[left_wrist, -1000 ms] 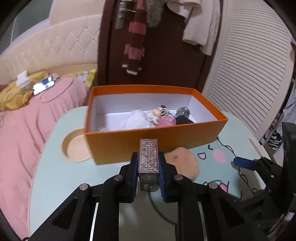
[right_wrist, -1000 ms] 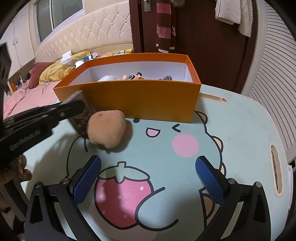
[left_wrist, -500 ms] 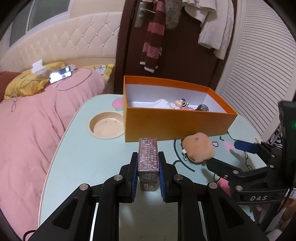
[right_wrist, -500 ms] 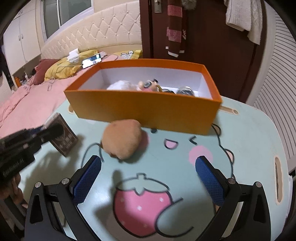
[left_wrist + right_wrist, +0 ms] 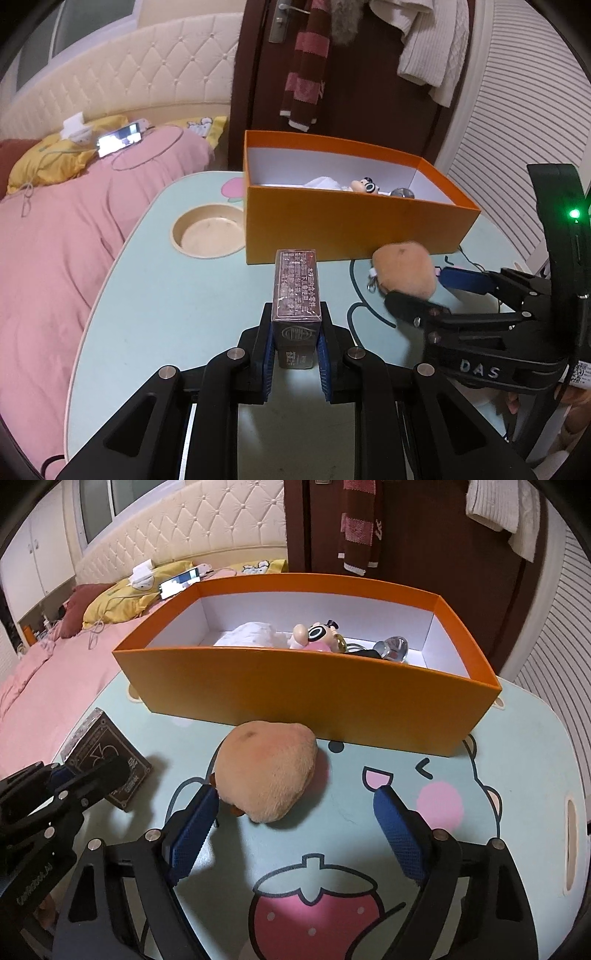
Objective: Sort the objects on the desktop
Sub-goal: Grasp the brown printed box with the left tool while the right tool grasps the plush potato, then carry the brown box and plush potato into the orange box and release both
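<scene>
Brown packet [image 5: 295,295] tight between left gripper [image 5: 295,354] jaws; right gripper [image 5: 295,827] jaws narrowing, unclosed, around tan plush [image 5: 266,771]

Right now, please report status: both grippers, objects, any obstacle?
Left gripper shut on brown packet. Right gripper closing around plush toy, pads not touching. Orange box just behind; nothing blocking.

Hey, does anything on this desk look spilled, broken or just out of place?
Nothing spilled or damaged. Only the tan plush toy lies loose on the table, outside the orange box holding the other trinkets.
</scene>
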